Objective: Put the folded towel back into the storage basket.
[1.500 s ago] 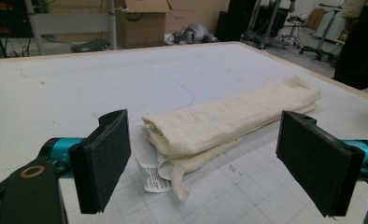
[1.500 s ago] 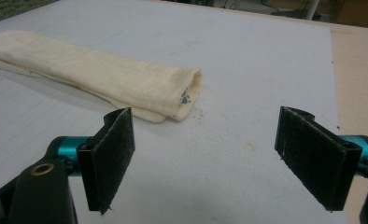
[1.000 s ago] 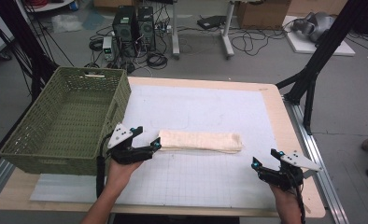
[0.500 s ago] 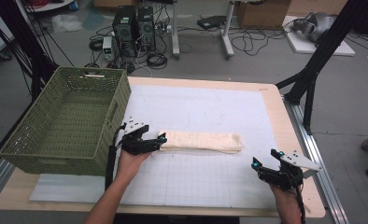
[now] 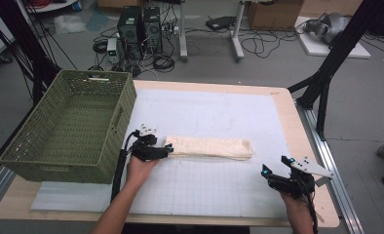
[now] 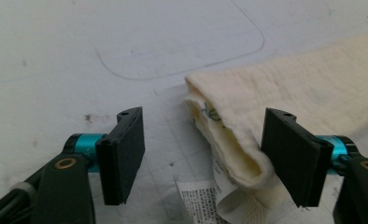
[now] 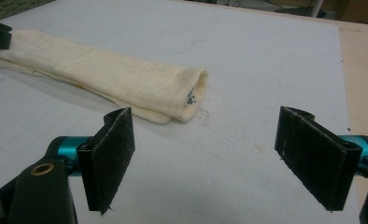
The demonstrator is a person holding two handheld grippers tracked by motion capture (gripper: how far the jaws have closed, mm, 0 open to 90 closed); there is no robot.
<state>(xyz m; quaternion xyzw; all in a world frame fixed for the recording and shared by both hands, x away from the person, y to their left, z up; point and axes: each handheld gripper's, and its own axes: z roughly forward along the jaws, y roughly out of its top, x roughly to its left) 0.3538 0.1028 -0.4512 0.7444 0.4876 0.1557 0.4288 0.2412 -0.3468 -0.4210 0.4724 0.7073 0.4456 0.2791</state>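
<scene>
A cream cloth (image 5: 209, 147), folded into a long strip, lies across the middle of the white mat (image 5: 219, 102). My left gripper (image 5: 165, 149) sits low at the strip's left end. In the left gripper view the cloth end (image 6: 229, 140) and its white label (image 6: 196, 200) lie between the jaws of the left gripper (image 6: 209, 156). The jaws have just been closing; one pad touches the fold and the other stands apart. My right gripper (image 5: 276, 166) rests open near the front right, short of the cloth's right end (image 7: 182, 93), and the right gripper (image 7: 219, 158) has nothing between its pads.
A green woven basket (image 5: 119, 109) stands at the table's left, close beside the left hand. The wooden table edge (image 5: 312, 146) runs along the right. Beyond the table are computer cases, cables and a black stand leg on the floor.
The left gripper has moved right and down onto the cloth's left end, and its jaws stand narrower. The right gripper and the cloth have stayed put.
</scene>
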